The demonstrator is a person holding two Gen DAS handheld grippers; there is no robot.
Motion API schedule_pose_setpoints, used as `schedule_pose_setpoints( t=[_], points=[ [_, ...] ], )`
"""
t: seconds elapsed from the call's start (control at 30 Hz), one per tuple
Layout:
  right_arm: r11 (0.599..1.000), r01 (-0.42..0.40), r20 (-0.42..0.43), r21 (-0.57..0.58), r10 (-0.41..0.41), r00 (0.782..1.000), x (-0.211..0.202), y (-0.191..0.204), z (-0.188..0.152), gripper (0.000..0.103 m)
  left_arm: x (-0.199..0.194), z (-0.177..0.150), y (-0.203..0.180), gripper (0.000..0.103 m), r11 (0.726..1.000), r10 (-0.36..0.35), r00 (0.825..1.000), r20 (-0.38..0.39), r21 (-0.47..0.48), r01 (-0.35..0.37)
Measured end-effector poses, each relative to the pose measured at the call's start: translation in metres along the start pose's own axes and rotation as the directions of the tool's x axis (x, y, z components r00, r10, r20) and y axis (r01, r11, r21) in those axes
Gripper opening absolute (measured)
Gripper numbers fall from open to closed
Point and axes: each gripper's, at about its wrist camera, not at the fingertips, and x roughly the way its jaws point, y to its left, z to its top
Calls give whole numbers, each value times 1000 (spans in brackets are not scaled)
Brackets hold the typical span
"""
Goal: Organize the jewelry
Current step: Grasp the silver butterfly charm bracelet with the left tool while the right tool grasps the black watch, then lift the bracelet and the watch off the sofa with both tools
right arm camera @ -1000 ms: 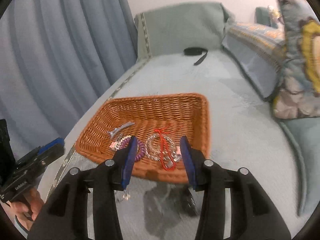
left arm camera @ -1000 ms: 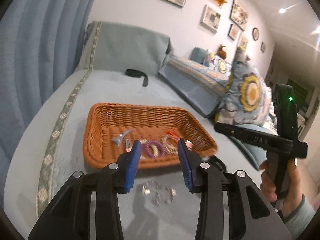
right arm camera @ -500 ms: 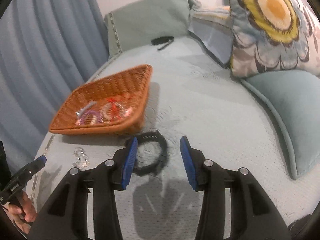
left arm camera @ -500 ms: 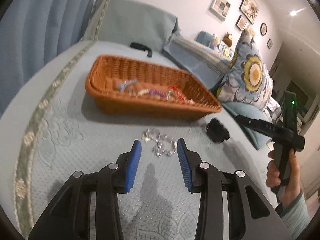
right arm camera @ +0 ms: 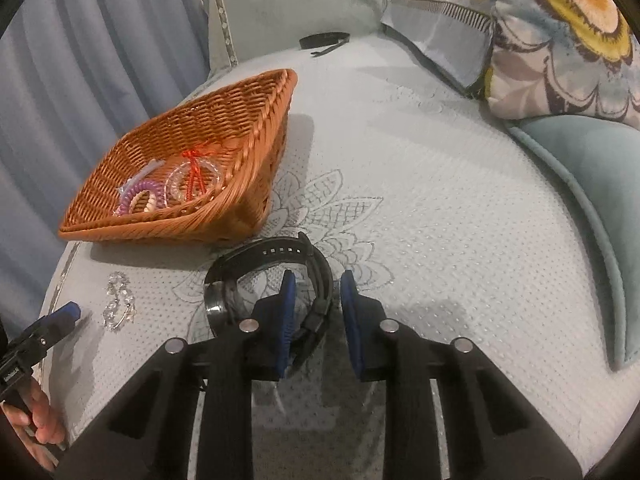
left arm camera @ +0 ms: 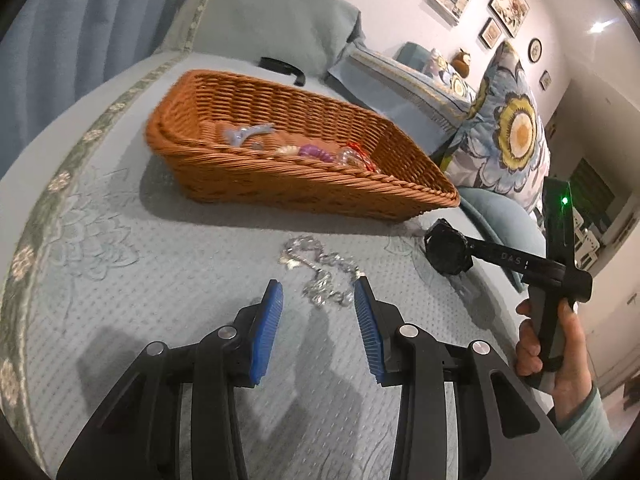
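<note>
Both gaping hand-held grippers dropped closer: left (left arm camera: 318, 312) at crystal bracelet (left arm camera: 320, 272), right (right arm camera: 318, 300) straddling watch strap (right arm camera: 320, 280).

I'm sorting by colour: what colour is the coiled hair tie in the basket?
Purple; the coiled hair tie shows best in the right wrist view, inside the wicker basket.

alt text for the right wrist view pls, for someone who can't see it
The open right gripper straddles the strap of a black watch lying on a pale blue bedspread. A wicker basket holding hair ties and bracelets sits beyond on the left, with a silver chain loose before it.
</note>
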Motion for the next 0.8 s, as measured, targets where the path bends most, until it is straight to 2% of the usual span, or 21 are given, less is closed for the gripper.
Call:
schedule_pose_setpoints(
  t=[0.07,0.2,0.3,0.43,0.47,0.5,0.53,0.57,0.67,0.8],
  points=[
    [1000,-11,-8,7,11,1000,2,-1,0,20,7,2,-7,36,1000,12,1000,-13,19,-12],
    [999,-25,-14,24,26,1000,3,-3,0,20,28,6,-17,36,991,119,991,-67,65,-115],
    [1000,-16,-11,13,16,1000,3,0,1,20,38,12,-23,36,986,143,987,-79,94,-135],
    [1000,3,-15,-14,-3,1000,4,6,0,20,46,13,-32,36,968,211,974,-87,154,-197],
    [1000,10,-14,-21,-10,1000,5,8,0,20,46,12,-34,34,962,230,970,-82,167,-214],
    [999,14,-14,-30,-14,1000,4,9,0,20,47,12,-33,21,959,242,967,-84,171,-225],
    [999,14,-15,-33,-14,1000,4,10,-1,20,45,11,-32,12,957,249,965,-87,174,-232],
    [999,12,-19,-36,-13,1000,4,11,-1,16,43,10,-29,9,957,249,964,-89,172,-232],
    [999,-28,-36,-42,26,999,2,15,-1,12,28,5,-21,9,965,221,970,-97,163,-204],
    [993,-92,-78,-67,87,993,1,26,-6,11,11,-4,-7,9,973,195,977,-87,145,-181]
  ],
)
